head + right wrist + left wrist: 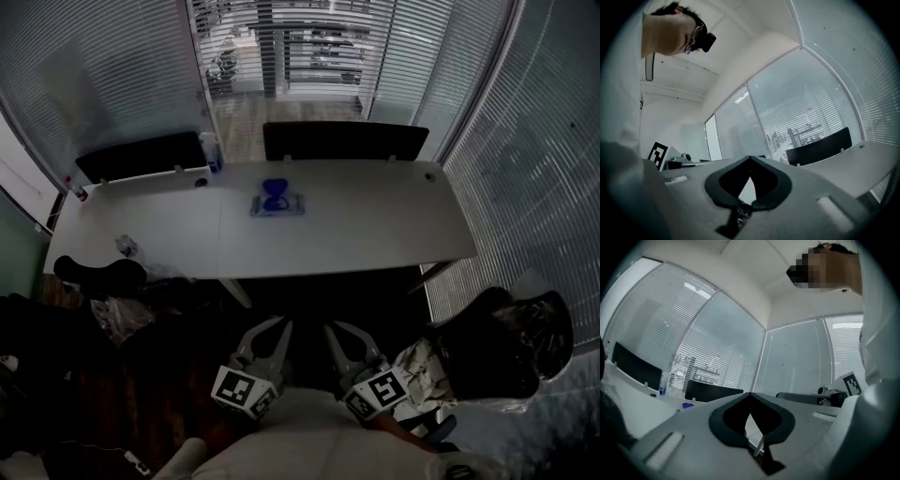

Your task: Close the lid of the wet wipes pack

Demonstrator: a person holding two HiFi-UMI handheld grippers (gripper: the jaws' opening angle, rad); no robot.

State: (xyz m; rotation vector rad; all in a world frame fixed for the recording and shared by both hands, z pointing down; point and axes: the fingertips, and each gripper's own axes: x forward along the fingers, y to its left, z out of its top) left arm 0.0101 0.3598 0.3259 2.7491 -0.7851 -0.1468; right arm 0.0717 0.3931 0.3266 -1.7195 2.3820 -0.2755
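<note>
The wet wipes pack (277,201) lies flat in the middle of the white table (375,225), and its blue lid stands up open. In the left gripper view the blue lid (688,405) peeks over the jaws, far off. Both grippers hang low in front of the person's body, well short of the table's near edge. My left gripper (284,325) has its jaw tips touching and nothing between them; its own view shows the same (750,394). My right gripper (330,328) is shut and empty too, with its tips meeting (750,158).
Two black chair backs (141,156) (343,141) stand along the table's far side, with a bottle (212,150) at the far left. A crumpled wrapper (126,246) lies near the left end. A plastic-wrapped black chair (497,352) stands at the right. Glass walls with blinds surround the room.
</note>
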